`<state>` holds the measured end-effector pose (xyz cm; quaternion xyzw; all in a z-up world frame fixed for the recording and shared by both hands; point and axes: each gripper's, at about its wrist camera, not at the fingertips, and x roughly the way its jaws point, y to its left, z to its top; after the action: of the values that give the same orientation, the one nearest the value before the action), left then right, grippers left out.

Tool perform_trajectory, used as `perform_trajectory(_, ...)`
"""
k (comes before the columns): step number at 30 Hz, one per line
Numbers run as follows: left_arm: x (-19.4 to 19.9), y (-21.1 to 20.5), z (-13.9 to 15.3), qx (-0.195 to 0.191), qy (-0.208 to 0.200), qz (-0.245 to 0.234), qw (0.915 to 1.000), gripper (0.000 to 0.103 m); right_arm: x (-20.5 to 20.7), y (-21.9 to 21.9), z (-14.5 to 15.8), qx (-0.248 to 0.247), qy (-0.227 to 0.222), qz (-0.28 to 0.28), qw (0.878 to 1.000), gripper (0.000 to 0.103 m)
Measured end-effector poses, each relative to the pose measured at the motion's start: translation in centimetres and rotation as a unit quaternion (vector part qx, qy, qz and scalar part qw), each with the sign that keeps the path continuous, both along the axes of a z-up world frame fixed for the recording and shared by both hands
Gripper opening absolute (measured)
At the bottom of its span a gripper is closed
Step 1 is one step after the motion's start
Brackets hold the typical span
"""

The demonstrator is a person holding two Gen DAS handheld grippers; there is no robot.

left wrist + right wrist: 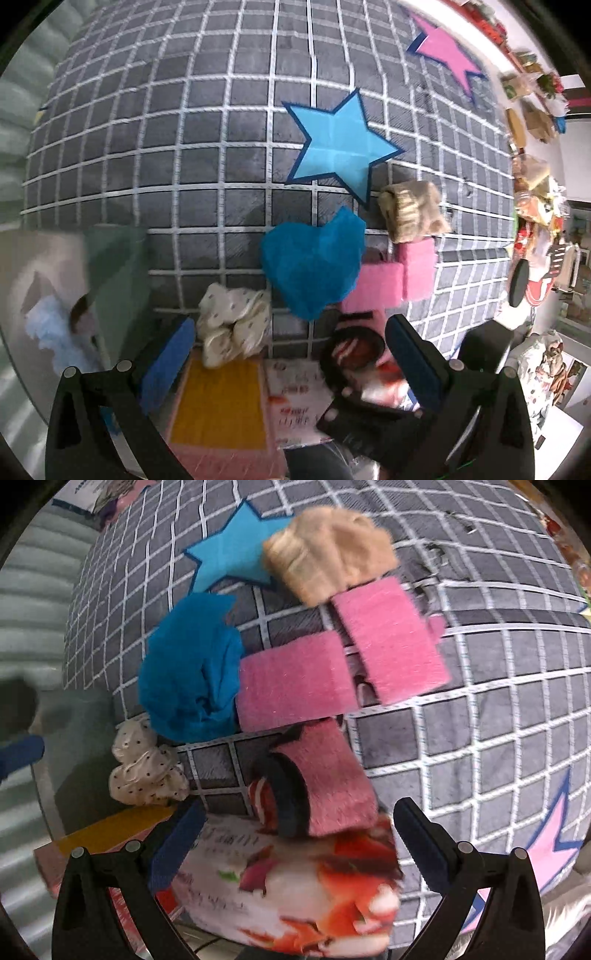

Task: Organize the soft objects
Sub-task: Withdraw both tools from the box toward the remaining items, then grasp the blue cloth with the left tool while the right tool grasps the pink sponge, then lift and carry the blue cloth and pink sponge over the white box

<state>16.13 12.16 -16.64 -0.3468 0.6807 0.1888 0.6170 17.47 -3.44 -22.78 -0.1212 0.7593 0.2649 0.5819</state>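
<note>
Soft objects lie on a grey checked mat [184, 155]: a crumpled blue cloth [312, 260] [190, 668], two pink sponges [388, 280] [295, 681] [391, 638], a beige knit roll [412, 210] [327, 554], a white dotted cloth [232, 325] [146, 766], and a rolled pink and dark sock [317, 779]. My left gripper [290, 363] is open and empty above the mat's near edge. My right gripper [299, 843] is open, hovering just short of the rolled sock, and its black body shows in the left wrist view [369, 417].
A blue paper star [341, 144] [236, 550] and a pink star [445, 50] [550, 845] lie on the mat. A yellow and pink pad [221, 402] and printed packets [303, 886] sit at the near edge. Cluttered shelves [535, 155] stand at the right.
</note>
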Motion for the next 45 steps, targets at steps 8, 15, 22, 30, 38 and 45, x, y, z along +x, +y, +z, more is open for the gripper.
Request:
perform_trajectory(8,2.2,-0.1,-5.0,-0.013,0.054,-0.002,0.9985,0.103,-0.5,-0.3,-1.4,-0.027,-0.016,0.013,0.999,0.053)
perform_trajectory(15,3.4,-0.9,-7.5,-0.005,0.082,-0.001,0.9966,0.094,1.5,-3.9,1.0,0.028,-0.005,-0.021,0.999,0.042)
perform_trajectory(22,4.2,-2.5,-7.3,-0.024,0.039,-0.017,0.9988,0.039,2.7,-7.5,4.7,0.064,-0.016,-0.052,0.996,0.042)
perform_trajectory(30,2.8,-3.7,-1.6,0.075,-0.018,-0.053,0.9956,0.034,3.4,-10.6,7.7,0.083,-0.039,-0.068,0.993,0.042)
perform_trajectory(38,1.2,-6.2,4.2,0.107,-0.074,-0.098,0.9867,0.034,4.2,-10.2,8.8,0.084,-0.054,-0.076,0.992,0.042)
perform_trajectory(45,0.3,-9.4,6.7,0.108,-0.11,-0.157,0.9754,0.034,3.1,-10.0,9.6,0.076,-0.069,-0.076,0.992,0.042)
